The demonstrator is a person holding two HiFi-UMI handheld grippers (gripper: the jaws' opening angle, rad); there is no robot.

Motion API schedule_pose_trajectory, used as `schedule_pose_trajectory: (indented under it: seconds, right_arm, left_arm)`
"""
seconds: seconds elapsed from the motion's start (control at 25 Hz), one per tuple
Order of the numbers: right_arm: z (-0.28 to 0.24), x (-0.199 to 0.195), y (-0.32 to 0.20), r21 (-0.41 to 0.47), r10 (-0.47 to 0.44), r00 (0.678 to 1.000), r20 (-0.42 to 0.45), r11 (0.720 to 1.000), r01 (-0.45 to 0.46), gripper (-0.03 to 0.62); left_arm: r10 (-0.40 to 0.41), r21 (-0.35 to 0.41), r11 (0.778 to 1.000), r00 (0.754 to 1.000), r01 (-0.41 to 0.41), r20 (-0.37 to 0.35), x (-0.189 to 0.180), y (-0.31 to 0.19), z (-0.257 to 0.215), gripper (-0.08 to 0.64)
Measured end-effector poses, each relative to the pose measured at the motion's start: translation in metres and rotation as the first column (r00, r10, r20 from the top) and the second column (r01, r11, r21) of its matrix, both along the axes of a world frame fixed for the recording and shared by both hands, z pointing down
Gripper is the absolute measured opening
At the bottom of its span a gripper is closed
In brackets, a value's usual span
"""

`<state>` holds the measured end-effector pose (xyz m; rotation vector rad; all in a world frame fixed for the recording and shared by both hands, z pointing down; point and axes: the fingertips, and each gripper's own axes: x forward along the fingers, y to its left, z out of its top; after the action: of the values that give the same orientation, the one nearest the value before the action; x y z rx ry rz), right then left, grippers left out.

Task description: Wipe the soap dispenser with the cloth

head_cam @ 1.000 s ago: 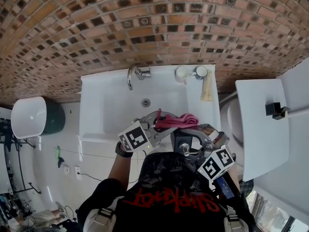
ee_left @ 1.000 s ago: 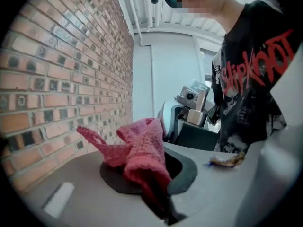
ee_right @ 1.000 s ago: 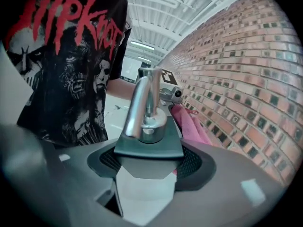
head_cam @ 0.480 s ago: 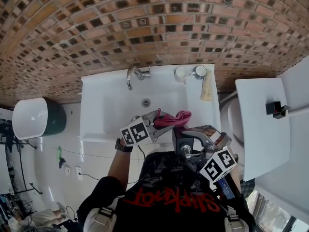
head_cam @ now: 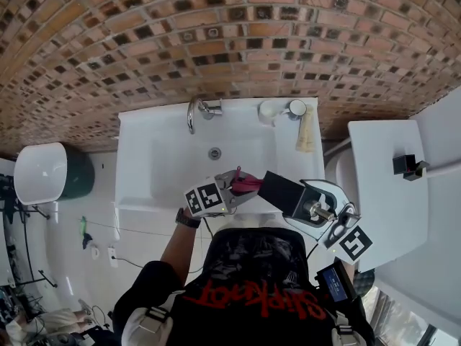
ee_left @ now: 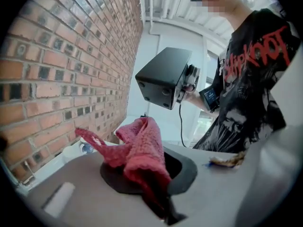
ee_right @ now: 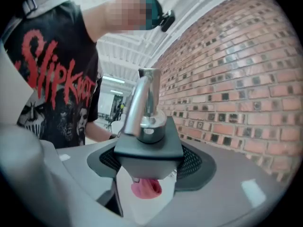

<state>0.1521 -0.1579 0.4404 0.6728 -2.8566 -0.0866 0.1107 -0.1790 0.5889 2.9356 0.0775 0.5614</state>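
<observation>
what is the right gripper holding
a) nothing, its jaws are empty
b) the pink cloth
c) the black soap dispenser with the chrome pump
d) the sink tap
c: the right gripper is clamped on the black soap dispenser, whose chrome pump sticks up in the right gripper view, while the pink cloth hangs from the left gripper.

"How many cloths can you see by the sink [head_cam: 158, 161]?"

"One pink cloth [head_cam: 245, 184], just in front of it. One black soap dispenser [head_cam: 277, 190] is there too."

"And grippers?"

"Two. A left gripper [head_cam: 234, 186] and a right gripper [head_cam: 295, 202]."

"What's at the back of the sink?"

"One tap [head_cam: 193, 114], two small round things [head_cam: 272, 109] and one tan rag [head_cam: 306, 132]."
</observation>
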Motion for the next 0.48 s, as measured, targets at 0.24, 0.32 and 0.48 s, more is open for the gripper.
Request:
schedule_pose_trajectory:
  seconds: [0.24,0.32,0.48]
  right_arm:
    - [0.004,-0.003,-0.022,-0.21,0.016,0.947,0.322,0.976,0.054,0.304]
    - [0.015,-0.004,-0.027,-0.253,0.03,0.954,0.299,0.966,0.048,0.304]
    - [0.022,-0.001,-0.032,-0.235,0.058,0.975,0.215,0.972,-0.006,0.304]
  left_arm:
    - [0.028,0.112,0.993,0.998,-0.022,-0.057,0.018,0.013,-0.021,0.051]
    - [-0.003,0.183,0.983,1.0,0.004,-0.004,0.016,0.008,-0.017,0.051]
    - [-0.05,0.211,0.976,0.999,0.05,-0.005,0.004,0.002,-0.02,0.051]
